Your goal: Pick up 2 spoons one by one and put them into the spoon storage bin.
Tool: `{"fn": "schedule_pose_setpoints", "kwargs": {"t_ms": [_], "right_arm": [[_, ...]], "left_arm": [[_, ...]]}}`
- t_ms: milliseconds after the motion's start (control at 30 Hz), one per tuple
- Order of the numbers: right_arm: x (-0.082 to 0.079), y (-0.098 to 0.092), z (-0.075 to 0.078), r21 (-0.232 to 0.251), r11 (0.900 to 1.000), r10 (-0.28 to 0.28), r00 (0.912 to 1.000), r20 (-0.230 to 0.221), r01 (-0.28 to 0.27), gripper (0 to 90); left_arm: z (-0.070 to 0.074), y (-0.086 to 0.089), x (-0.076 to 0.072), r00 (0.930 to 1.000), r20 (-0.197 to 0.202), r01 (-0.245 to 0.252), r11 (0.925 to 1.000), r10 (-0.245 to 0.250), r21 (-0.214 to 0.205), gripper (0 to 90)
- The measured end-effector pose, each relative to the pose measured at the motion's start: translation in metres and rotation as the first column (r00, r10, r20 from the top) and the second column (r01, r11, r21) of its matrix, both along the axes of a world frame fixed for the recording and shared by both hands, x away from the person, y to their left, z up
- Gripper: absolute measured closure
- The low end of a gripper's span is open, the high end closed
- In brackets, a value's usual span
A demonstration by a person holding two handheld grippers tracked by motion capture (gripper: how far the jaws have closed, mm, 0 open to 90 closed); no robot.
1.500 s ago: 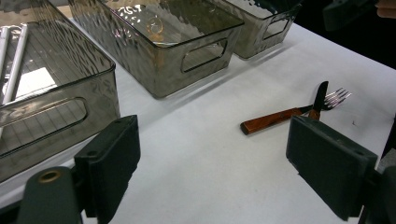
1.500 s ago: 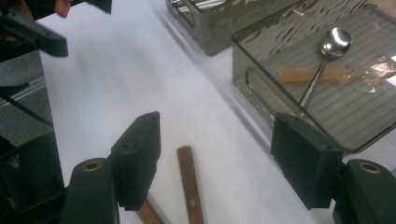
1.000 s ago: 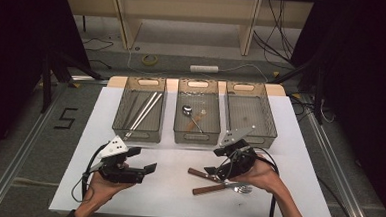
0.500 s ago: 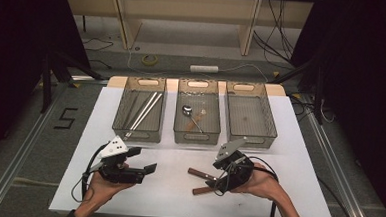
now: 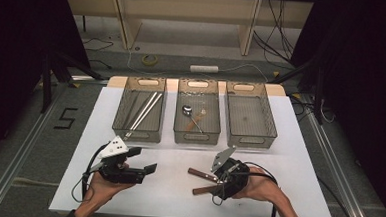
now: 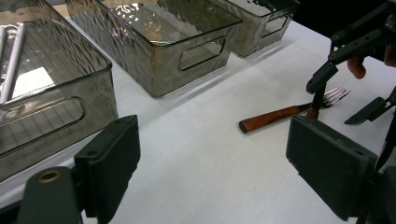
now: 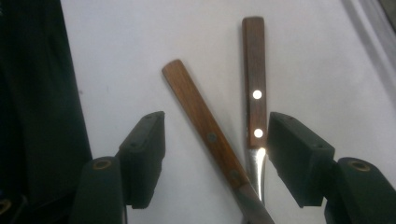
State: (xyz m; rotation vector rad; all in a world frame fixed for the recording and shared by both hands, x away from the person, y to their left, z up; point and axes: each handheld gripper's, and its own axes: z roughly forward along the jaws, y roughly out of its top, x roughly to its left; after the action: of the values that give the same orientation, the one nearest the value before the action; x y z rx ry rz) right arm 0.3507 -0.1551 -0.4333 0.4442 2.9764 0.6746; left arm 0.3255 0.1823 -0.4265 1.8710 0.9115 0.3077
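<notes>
The right gripper (image 5: 223, 184) hangs low over the white table (image 5: 299, 144), pointing down at two pieces of wooden-handled cutlery. In the right gripper view its black jaws stand spread on either side of both handles, with clear gaps between the pads and the wood; they have just been closing, and nothing is pinched yet. Between them lie the darker handle with two bright rivets (image 7: 254, 84) and the lighter brown handle (image 7: 201, 122), which crosses over it near the jaws, the two fanning apart farther out. In the left gripper view one of these pieces shows as a fork (image 6: 289, 113), its tines lying right under the right gripper.

The left gripper (image 5: 139, 168) is held above the table well to the left of the cutlery, lying about level, its jaws wide apart and empty.

Beyond the cutlery, at the table's far side, three clear bins stand in a row. The left bin (image 5: 140, 131) holds long pale sticks (image 5: 143, 111), the middle bin (image 5: 196, 134) holds a spoon (image 5: 188, 110), and the right bin (image 5: 249, 136) stands directly beyond the cutlery.
</notes>
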Motion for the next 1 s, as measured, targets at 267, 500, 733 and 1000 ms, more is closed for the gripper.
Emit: {"fn": "schedule_pose_setpoints", "kwargs": {"t_ms": [267, 500, 733, 1000], "right_arm": [[-0.001, 0.005, -0.009, -0.071, 0.997, 0.033, 0.9993, 0.017, -0.032, 43.7], [-0.001, 0.006, -0.013, -0.081, 0.996, 0.04, 0.9989, 0.023, -0.038, 49.2], [-0.001, 0.006, -0.015, -0.108, 0.993, 0.051, 0.9985, 0.021, -0.048, 53.8], [0.0, 0.005, -0.019, -0.137, 0.9886, 0.066, 0.9976, 0.021, -0.063, 55.5]], "left_arm": [[0.0, 0.0, 0.0, 1.0, -0.002, -0.001, 1.0, 0.001, -0.002, 17.1], [0.0, 0.0, 0.0, 1.0, -0.002, 0.0, 1.0, 0.0, -0.003, 17.1], [0.0, -0.001, 0.0, 1.0, -0.002, 0.0, 1.0, 0.0, -0.002, 17.1], [0.0, -0.001, 0.0, 1.0, -0.002, 0.0, 1.0, 0.0, -0.001, 17.1]]}}
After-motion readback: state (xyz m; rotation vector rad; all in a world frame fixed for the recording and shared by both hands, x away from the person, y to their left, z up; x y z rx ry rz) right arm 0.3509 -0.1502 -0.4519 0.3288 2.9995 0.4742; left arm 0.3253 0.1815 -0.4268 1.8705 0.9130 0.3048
